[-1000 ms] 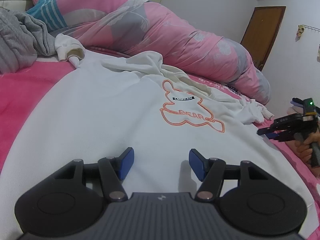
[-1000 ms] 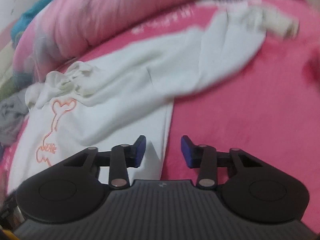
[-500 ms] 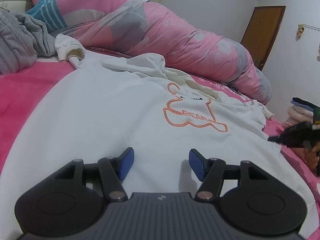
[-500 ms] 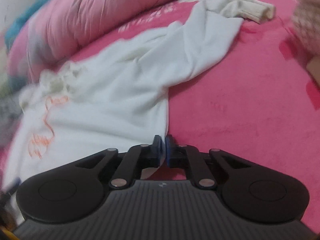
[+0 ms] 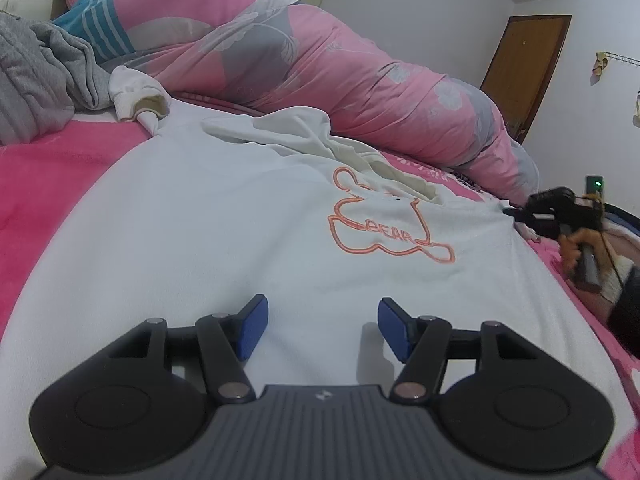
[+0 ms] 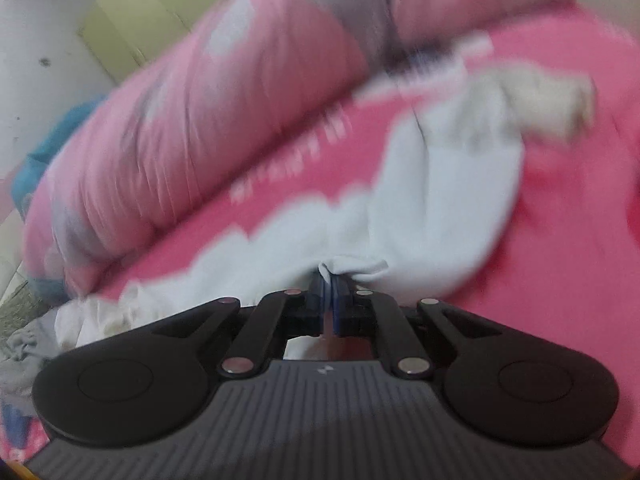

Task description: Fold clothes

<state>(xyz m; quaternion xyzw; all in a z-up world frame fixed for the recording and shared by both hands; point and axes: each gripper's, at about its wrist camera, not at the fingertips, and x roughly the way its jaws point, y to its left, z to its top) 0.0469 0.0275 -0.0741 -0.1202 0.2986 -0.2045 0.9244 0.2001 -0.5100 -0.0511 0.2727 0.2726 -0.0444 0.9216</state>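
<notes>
a grey garment (image 5: 36,76) is lying bunched at the far left of the bed (image 5: 44,184), just beside one white cuff (image 5: 138,98) of the white sweatshirt (image 5: 208,232). the sweatshirt is spreading face up across the pink bed cover, its orange bear print (image 5: 390,236) showing, while a pink floral duvet (image 5: 328,80) is lying rolled along the far side. the left tongs (image 5: 320,326) are hovering released over the lower part of the sweatshirt, blue pads apart with nothing between them. further right, the right tongs (image 6: 329,286) are clenching a pinch of white fabric, seemingly the sweatshirt's side edge near the sleeve (image 6: 448,200), though that view is blurred. at the far right a hand (image 5: 576,246) is gripping the handle, and a brown door (image 5: 524,76) is standing behind.
</notes>
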